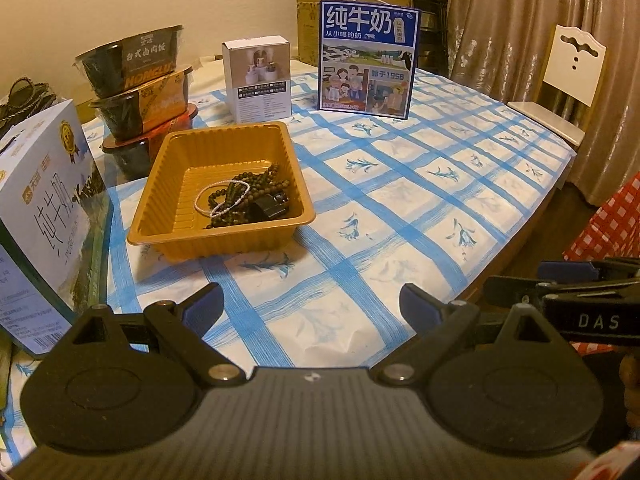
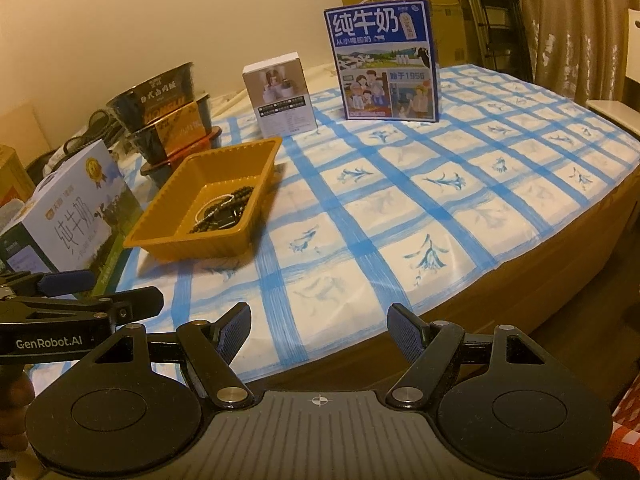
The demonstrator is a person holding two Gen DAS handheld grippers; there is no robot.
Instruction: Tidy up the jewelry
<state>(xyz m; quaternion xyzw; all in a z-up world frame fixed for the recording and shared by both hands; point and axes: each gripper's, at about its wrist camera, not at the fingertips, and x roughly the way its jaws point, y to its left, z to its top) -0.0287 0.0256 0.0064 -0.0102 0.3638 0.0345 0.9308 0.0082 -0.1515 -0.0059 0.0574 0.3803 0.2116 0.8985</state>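
An orange ribbed plastic tray [image 1: 176, 168] [image 2: 160, 216] sits on the blue-checked tablecloth at the left. Inside it lie dark bead strands [image 1: 256, 184] [image 2: 226, 210], a thin white bead bracelet [image 1: 222, 202] [image 2: 216, 202] and a small black object [image 1: 272, 205]. My left gripper [image 1: 310, 304] is open and empty, hovering over the near cloth in front of the tray. My right gripper [image 2: 320, 330] is also open and empty, near the table's front edge, right of the tray. Each gripper shows at the side of the other's view.
A blue milk carton [image 1: 368, 60] [image 2: 386, 62] and a small white box [image 1: 259, 80] [image 2: 282, 96] stand behind the tray. Stacked food bowls [image 1: 140, 88] [image 2: 168, 116] and a white milk box [image 1: 36, 216] [image 2: 76, 216] are at left. A white chair [image 1: 560, 80] stands right.
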